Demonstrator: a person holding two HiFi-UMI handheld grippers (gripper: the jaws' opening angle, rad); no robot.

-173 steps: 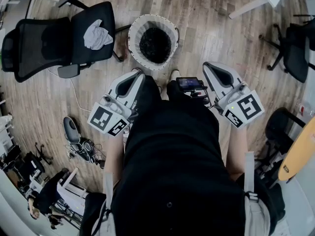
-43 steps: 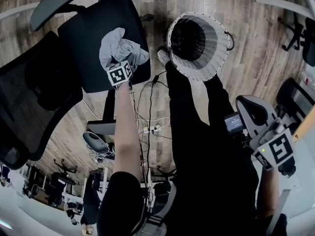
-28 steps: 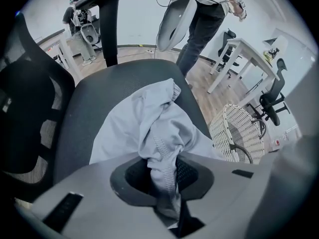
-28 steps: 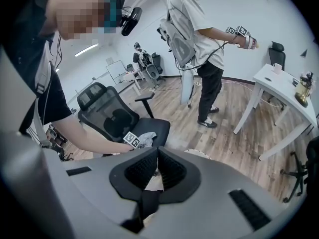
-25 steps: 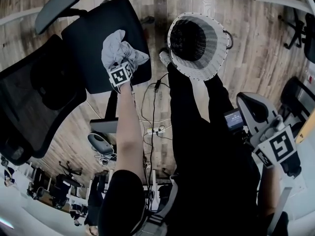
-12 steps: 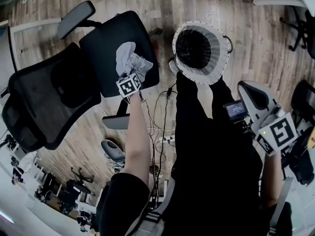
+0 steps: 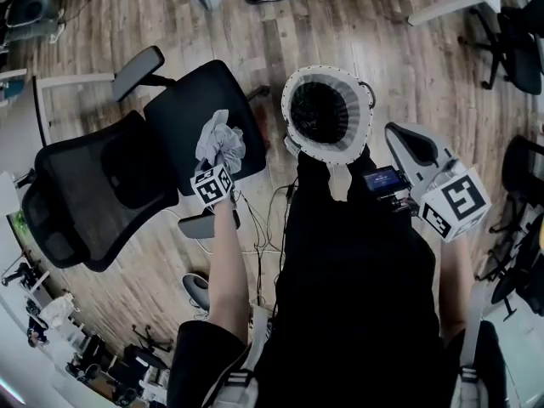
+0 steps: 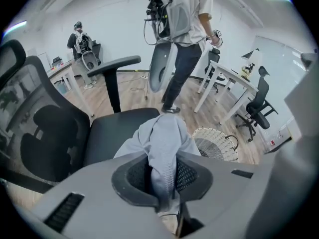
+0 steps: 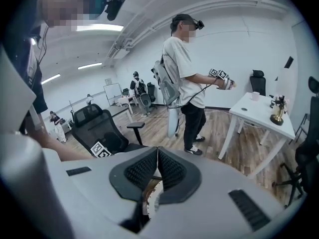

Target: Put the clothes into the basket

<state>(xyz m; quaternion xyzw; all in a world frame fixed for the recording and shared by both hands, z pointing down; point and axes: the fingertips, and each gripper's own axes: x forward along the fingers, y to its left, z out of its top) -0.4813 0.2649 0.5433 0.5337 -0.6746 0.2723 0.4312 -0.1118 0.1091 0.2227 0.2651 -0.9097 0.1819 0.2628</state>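
Note:
A light grey garment (image 7: 220, 144) hangs bunched above the black office chair's seat (image 7: 183, 113), lifted off it. My left gripper (image 7: 218, 167) is shut on the garment (image 8: 164, 148), whose cloth runs down between the jaws. The white wicker basket (image 7: 328, 111) stands on the wood floor right of the chair, its dark inside open; its rim (image 8: 215, 142) also shows past the garment. My right gripper (image 7: 406, 150) is held beside my body near the basket, jaws shut with nothing between them (image 9: 157, 171).
The chair's mesh back (image 7: 98, 194) and armrest (image 7: 136, 70) lie left of the garment. Cables (image 7: 263, 219) trail on the floor under my left arm. Another person (image 9: 187, 78) with grippers stands by a white table (image 9: 261, 108). More chairs (image 7: 510, 41) stand at the right.
My left gripper has risen with the grey garment, lifting it clear of the chair seat. The right gripper has come up and nearer the basket. The head view has pulled back.

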